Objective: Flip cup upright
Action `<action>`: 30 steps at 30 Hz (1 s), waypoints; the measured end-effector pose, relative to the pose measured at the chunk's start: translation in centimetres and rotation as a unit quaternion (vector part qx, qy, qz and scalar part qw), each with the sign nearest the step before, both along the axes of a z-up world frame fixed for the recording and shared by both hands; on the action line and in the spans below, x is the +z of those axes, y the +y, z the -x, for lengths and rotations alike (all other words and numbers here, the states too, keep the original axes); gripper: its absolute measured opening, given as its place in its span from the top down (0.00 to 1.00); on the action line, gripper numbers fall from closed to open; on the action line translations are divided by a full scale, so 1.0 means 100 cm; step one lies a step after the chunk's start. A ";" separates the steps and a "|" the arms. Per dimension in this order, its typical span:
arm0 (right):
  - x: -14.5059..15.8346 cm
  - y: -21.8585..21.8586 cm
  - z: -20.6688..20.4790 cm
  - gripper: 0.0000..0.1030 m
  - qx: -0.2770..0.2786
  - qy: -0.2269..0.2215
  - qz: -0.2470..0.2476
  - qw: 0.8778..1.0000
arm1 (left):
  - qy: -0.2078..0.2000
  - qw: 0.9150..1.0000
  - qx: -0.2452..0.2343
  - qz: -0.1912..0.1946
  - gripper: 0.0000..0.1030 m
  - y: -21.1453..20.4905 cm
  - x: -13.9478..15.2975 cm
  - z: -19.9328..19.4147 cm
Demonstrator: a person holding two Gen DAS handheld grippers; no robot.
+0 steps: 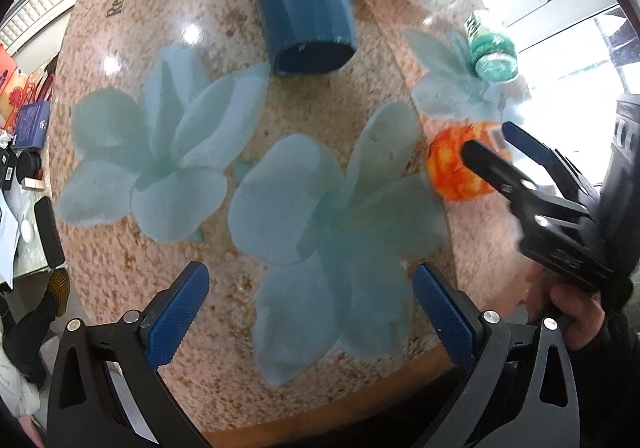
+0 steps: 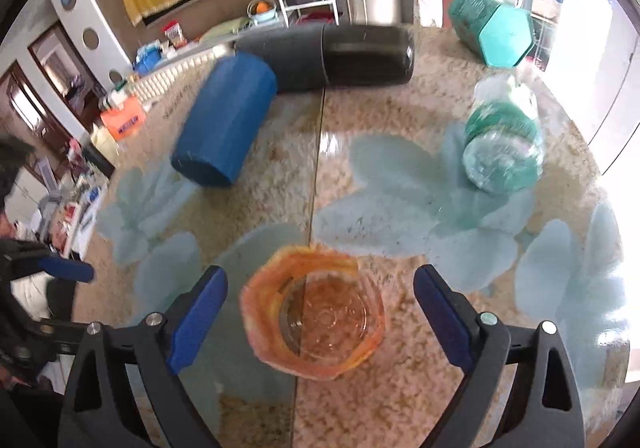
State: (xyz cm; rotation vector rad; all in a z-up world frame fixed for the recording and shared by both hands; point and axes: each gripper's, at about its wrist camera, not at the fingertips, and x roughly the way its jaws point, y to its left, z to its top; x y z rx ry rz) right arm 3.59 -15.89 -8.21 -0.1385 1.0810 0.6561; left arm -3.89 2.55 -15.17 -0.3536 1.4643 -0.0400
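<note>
While cup lies sideways: orange cup [image 2: 316, 312] on counter [image 2: 400, 400], mouth toward right gripper [image 2: 320, 312].
Fingers: right spread, straddling cup, not gripping; left gripper [image 1: 310, 308] spread, empty, farther.

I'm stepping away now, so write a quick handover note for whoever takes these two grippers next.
Left gripper: open, empty, above the table.
Right gripper: open, its fingers on either side of the orange cup, not yet closed on it.
The orange cup lies on its side near the table's front, mouth toward the right gripper. The blue cup, black flask and green bottle also lie on their sides further back.
Done: nothing upright yet.
Left: close on the orange cup and stand it up.
</note>
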 end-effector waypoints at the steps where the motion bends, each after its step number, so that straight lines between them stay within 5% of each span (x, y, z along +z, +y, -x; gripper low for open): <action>1: 0.006 -0.002 0.000 0.08 -0.004 0.001 -0.006 1.000 | -0.005 1.000 0.001 0.002 0.00 0.000 0.004 -0.002; 3: 0.020 -0.005 -0.002 0.00 -0.011 0.007 -0.018 1.000 | -0.016 1.000 0.003 0.005 0.00 0.002 0.011 -0.006; 10: 0.064 -0.020 -0.014 0.00 -0.051 0.031 -0.002 0.998 | -0.067 0.998 -0.020 -0.007 0.00 -0.007 0.051 -0.027; 18: 0.089 -0.035 -0.017 0.00 -0.085 0.046 0.047 0.994 | -0.125 0.992 -0.010 0.001 0.00 -0.035 0.101 -0.041; 30: 0.109 -0.071 -0.020 0.00 -0.080 0.036 0.060 0.994 | -0.175 0.983 -0.008 -0.054 0.00 -0.077 0.143 -0.047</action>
